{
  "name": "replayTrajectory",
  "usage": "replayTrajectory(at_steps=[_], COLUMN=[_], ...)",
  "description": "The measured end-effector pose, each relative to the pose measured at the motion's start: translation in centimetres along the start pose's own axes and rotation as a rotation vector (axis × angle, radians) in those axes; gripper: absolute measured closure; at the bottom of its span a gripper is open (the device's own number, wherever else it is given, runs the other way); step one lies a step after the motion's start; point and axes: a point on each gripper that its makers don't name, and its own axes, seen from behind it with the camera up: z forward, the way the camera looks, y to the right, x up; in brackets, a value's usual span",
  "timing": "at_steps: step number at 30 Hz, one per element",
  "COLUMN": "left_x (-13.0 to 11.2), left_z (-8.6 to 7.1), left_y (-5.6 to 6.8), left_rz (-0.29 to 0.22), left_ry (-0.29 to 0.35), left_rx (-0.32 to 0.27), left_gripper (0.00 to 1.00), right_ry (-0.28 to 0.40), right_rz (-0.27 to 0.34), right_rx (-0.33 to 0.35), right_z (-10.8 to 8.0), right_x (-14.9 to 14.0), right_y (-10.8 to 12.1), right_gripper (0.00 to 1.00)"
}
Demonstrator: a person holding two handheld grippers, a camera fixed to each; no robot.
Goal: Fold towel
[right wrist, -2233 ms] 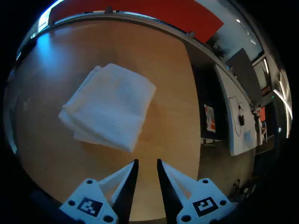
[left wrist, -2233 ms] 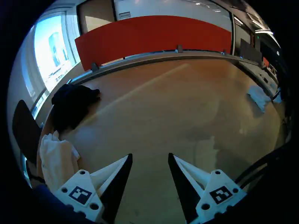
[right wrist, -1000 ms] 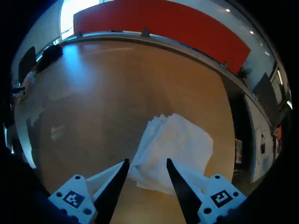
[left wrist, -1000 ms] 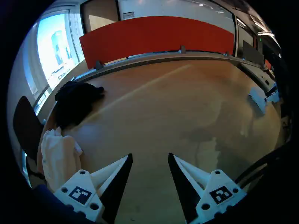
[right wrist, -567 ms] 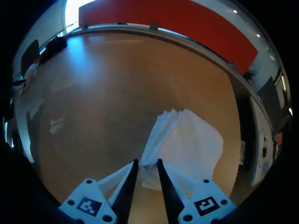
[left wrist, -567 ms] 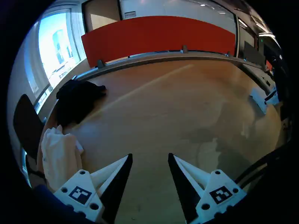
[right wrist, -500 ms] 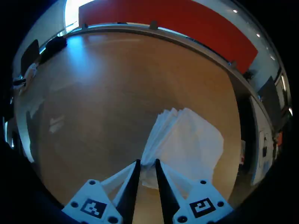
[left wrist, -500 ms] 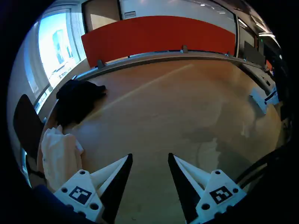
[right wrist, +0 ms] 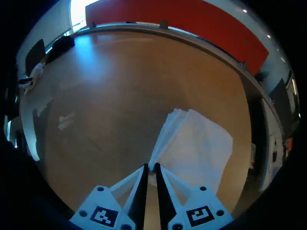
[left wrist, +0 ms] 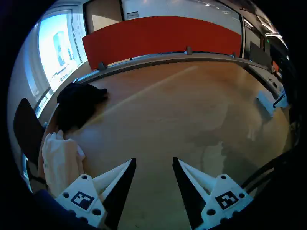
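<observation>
Left gripper view: left gripper hovers low over the wooden counter. Its fingers are spread wide with bare wood between them and nothing held. Near left edge: a crumpled cream cloth. Beyond it, a heap of black garment, the two just beside each other. Far right, by the counter edge: the folded white towel, small, well apart from the left gripper. Along the back edge a red panel; a bright window to its left.

Right gripper view: right gripper has its fingers drawn almost together, pinching the towel's near corner between the tips. The towel lies flat on the counter, a neat many-layered stack, with the layered edges facing left and the body running away to the right. Far left corner: the black garment. The red panel stands behind.
</observation>
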Motion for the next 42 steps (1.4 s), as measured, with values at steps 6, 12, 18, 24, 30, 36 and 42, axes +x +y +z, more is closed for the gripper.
replayTrajectory(at_steps=[6,12,18,24,30,36,42], left_x=[0.0,0.0,-0.1,0.1,0.3,0.5,0.8], left_z=[0.1,0.1,0.0,0.1,0.1,0.3,0.3], left_y=[0.1,0.1,0.1,0.0,-0.2,-0.1,-0.2], left_rz=[0.003,0.001,-0.001,-0.005,-0.004,-0.002,-0.006], left_ry=[0.0,0.0,-0.001,0.001,0.003,0.006,0.01], left_rx=[-0.002,-0.001,0.0,0.002,0.003,0.002,0.002], left_gripper=[0.3,0.3,0.3,0.3,0.3,0.3,0.31], right_ry=[-0.018,-0.021,-0.019,0.014,0.037,0.073,0.186], right_rz=[-0.009,-0.009,-0.006,0.014,0.028,0.044,0.127], right_rx=[0.009,0.011,0.004,0.005,-0.007,-0.049,-0.083], right_z=[-0.1,0.0,0.0,-0.2,-0.5,-0.6,-1.4], right_x=[-0.6,-0.7,-0.7,-0.2,-0.1,0.4,2.6], right_y=[-0.2,-0.2,-0.1,-0.3,-0.1,0.7,1.8], right_gripper=[0.85,0.85,0.83,0.43,0.23,0.14,0.07])
